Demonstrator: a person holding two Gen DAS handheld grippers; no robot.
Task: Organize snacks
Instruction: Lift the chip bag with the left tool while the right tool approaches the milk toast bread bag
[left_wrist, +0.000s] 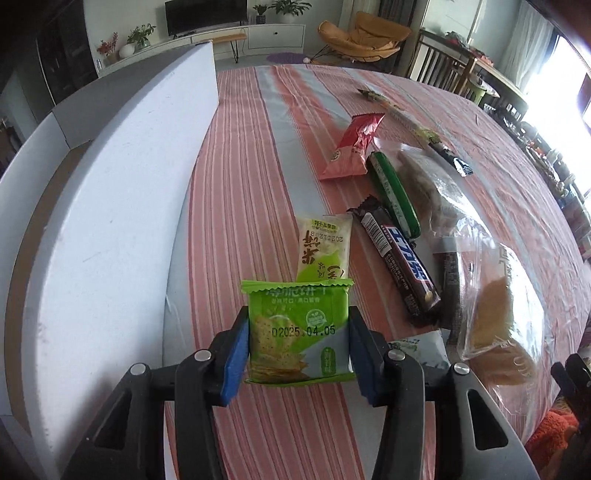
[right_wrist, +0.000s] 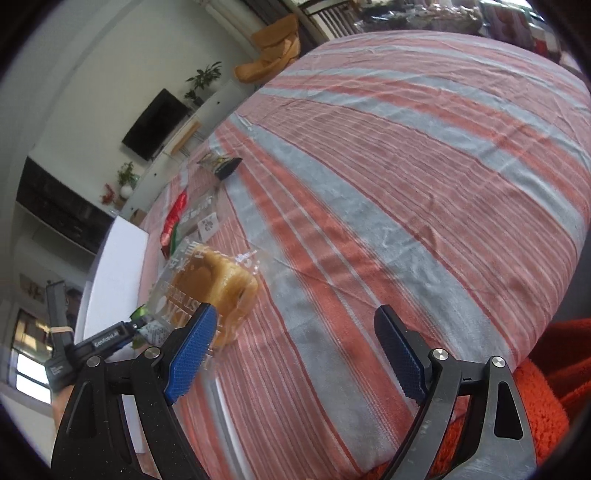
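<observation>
My left gripper (left_wrist: 300, 323) is shut on a green cracker packet (left_wrist: 295, 306), its blue pads pressing both side edges and holding the packet upright just above the striped tablecloth (left_wrist: 236, 184). The same gripper (right_wrist: 136, 325) shows at the left edge of the right wrist view, next to a tall white box (right_wrist: 118, 266). My right gripper (right_wrist: 295, 314) stands open over the cloth with nothing between its fingers. A clear bag of bread (right_wrist: 214, 291) lies just beyond its left finger.
On the cloth past the held packet lie a pale rice-cracker packet (left_wrist: 325, 247), a Snickers bar (left_wrist: 397, 264), a green bar (left_wrist: 393, 192), a red packet (left_wrist: 354, 147), a long thin stick pack (left_wrist: 410, 122) and clear bread bags (left_wrist: 495, 310). The white box (left_wrist: 122, 184) walls off the left.
</observation>
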